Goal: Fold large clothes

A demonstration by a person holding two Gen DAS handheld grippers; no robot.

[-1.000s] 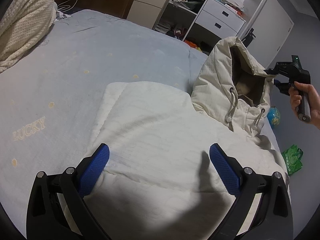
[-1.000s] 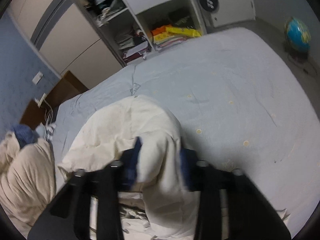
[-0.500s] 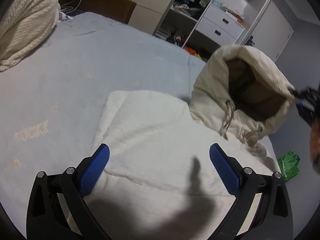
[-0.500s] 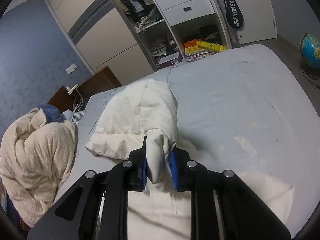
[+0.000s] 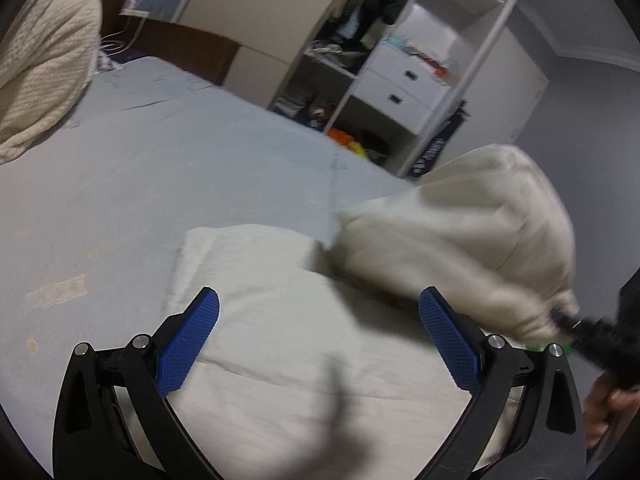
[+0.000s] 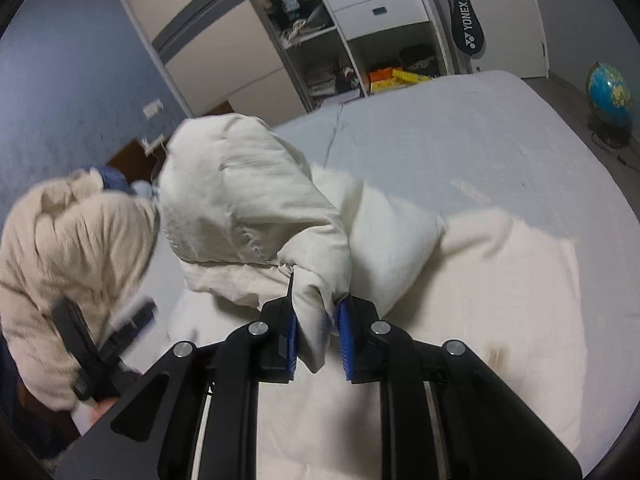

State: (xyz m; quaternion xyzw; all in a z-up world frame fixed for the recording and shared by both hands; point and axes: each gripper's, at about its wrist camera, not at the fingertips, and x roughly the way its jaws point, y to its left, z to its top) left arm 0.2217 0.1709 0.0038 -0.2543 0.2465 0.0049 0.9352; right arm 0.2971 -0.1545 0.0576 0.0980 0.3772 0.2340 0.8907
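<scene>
At nine o'clock in the right wrist view a heap of cream bedding (image 6: 76, 256) sits at the head of the bed (image 6: 460, 140), whose pale blue sheet fills the middle of both views. In front of that heap, at eight o'clock, the left gripper (image 6: 132, 316) shows blurred; in its own view its jaws stand wide, blue pads (image 5: 188, 344) well apart with nothing between them, above the folded body of the cream hooded jacket (image 5: 312, 344). The jacket lies flat on the near part of the bed, from the centre down to six o'clock. Its hood (image 6: 248, 208) is lifted off the body, bulging toward eleven o'clock in the right wrist view. The right gripper (image 6: 316, 336) holds a fold of the hood's edge, jaws narrow and pressed on the cloth. At one o'clock stand open white shelves (image 6: 360, 32) with drawers. At three o'clock a globe (image 6: 606, 96) rests on the floor beside the bed.
</scene>
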